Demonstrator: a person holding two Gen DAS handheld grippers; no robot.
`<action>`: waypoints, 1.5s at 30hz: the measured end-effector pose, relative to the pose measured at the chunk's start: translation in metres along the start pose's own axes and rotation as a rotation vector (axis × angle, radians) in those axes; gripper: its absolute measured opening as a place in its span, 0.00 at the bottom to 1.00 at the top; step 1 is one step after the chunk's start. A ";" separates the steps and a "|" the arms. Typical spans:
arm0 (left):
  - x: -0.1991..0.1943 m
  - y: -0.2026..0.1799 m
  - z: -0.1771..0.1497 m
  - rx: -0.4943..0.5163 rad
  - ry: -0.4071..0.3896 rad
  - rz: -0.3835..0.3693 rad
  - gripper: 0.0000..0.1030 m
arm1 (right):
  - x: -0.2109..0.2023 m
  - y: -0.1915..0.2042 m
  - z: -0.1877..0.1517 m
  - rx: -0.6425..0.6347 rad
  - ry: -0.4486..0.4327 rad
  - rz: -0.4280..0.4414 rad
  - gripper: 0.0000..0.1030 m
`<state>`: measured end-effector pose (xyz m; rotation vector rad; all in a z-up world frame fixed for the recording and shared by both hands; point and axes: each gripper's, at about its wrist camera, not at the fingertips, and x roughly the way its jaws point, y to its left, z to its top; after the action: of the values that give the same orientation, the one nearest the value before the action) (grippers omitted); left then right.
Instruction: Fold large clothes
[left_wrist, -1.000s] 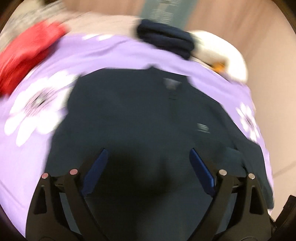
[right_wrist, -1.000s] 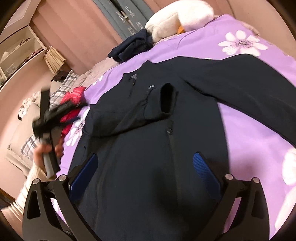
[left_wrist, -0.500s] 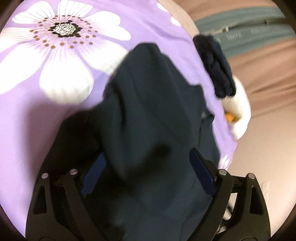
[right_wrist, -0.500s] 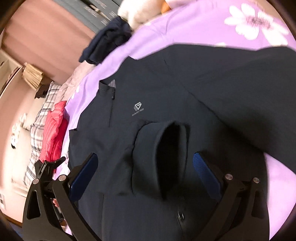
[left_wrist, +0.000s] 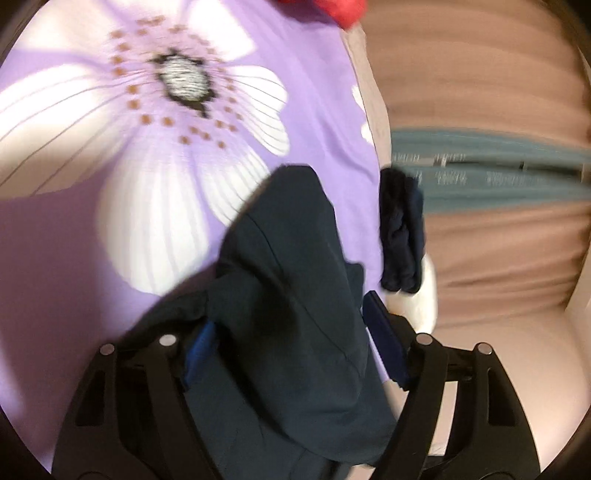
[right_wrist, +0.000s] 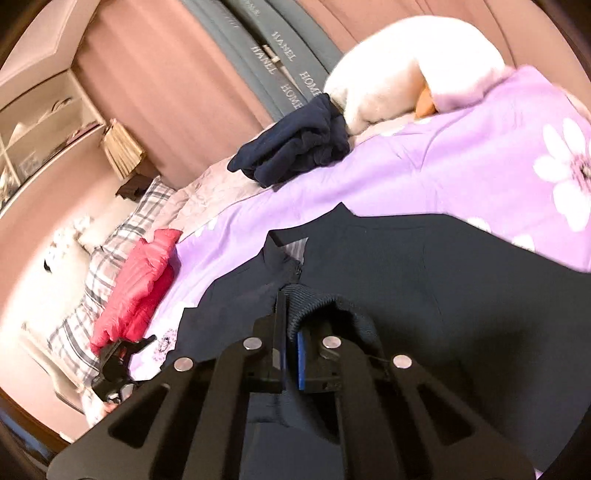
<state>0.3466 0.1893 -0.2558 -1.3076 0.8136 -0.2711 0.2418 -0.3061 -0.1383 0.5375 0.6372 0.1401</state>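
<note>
A large dark navy jacket (right_wrist: 424, 295) lies spread on a purple flowered bedspread (right_wrist: 443, 173). My right gripper (right_wrist: 291, 332) is shut on the ribbed cuff (right_wrist: 325, 299) of its folded-over sleeve, over the chest below the collar. In the left wrist view my left gripper (left_wrist: 291, 339) is open, with the jacket's shoulder (left_wrist: 288, 266) bunched between the blue pads (left_wrist: 380, 332). The left gripper also shows in the right wrist view (right_wrist: 118, 362) at the jacket's left edge.
A folded navy garment (right_wrist: 295, 144) and a white plush toy (right_wrist: 406, 62) lie at the head of the bed. A red puffy garment (right_wrist: 140, 280) rests on a plaid pillow (right_wrist: 96, 295) at the left. Curtains and a shelf stand behind.
My right gripper moved down to the sleeve cuff and shut on it. My left gripper moved to the jacket's left shoulder edge, staying open.
</note>
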 end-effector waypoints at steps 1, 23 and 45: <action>-0.001 0.003 0.001 -0.022 -0.002 -0.016 0.70 | 0.014 -0.016 -0.009 0.015 0.068 -0.045 0.04; 0.042 -0.134 -0.069 0.897 0.079 0.547 0.44 | 0.033 0.049 -0.045 -0.362 0.166 -0.173 0.29; 0.063 -0.105 -0.118 1.137 0.136 0.709 0.60 | 0.030 0.018 -0.068 -0.373 0.248 -0.291 0.29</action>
<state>0.3396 0.0340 -0.1863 0.0857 0.9593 -0.1928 0.2255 -0.2525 -0.1900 0.0641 0.9001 0.0487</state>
